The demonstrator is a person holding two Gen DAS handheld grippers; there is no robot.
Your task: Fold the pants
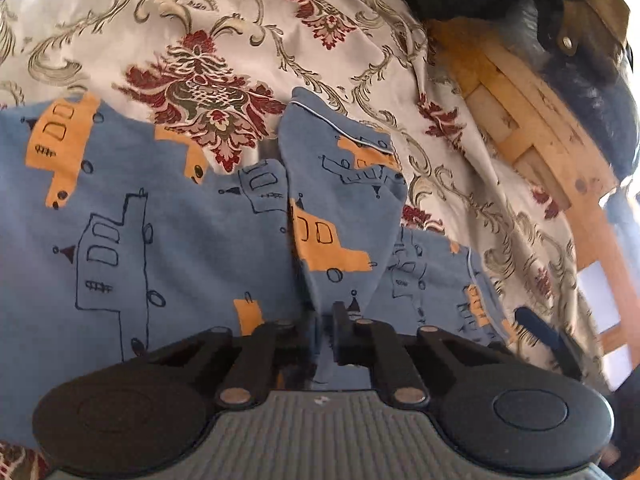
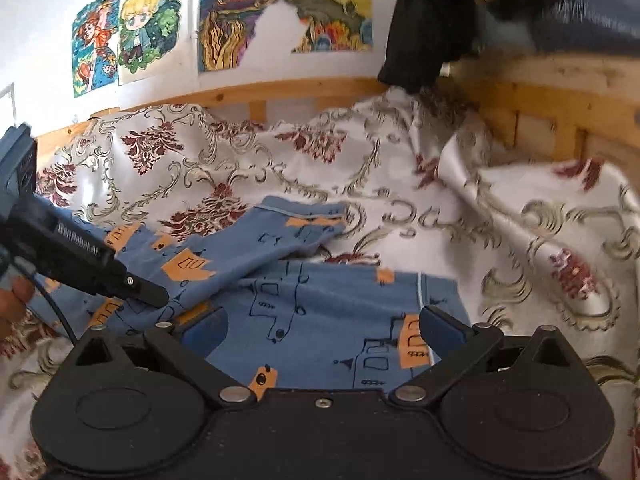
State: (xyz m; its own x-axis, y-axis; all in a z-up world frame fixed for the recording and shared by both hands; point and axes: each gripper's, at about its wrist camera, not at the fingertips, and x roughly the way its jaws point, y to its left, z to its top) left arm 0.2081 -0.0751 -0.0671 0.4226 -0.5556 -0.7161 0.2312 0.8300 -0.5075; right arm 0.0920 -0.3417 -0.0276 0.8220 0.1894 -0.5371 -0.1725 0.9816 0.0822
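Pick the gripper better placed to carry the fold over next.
Left. The left gripper is already shut on a fold of the blue truck-print cotton pants; the right gripper hangs open above them, holding nothing.

Setting: a home bedroom, likely a child's. Bed (image 2: 500,200) with pale wooden slatted frame (image 2: 280,92), covered by a cream floral bedspread (image 2: 280,168). White wall (image 2: 40,20) behind carries cartoon-style posters (image 2: 132,28), one partly torn. Dark clothing (image 2: 416,32) hangs over the frame's corner.
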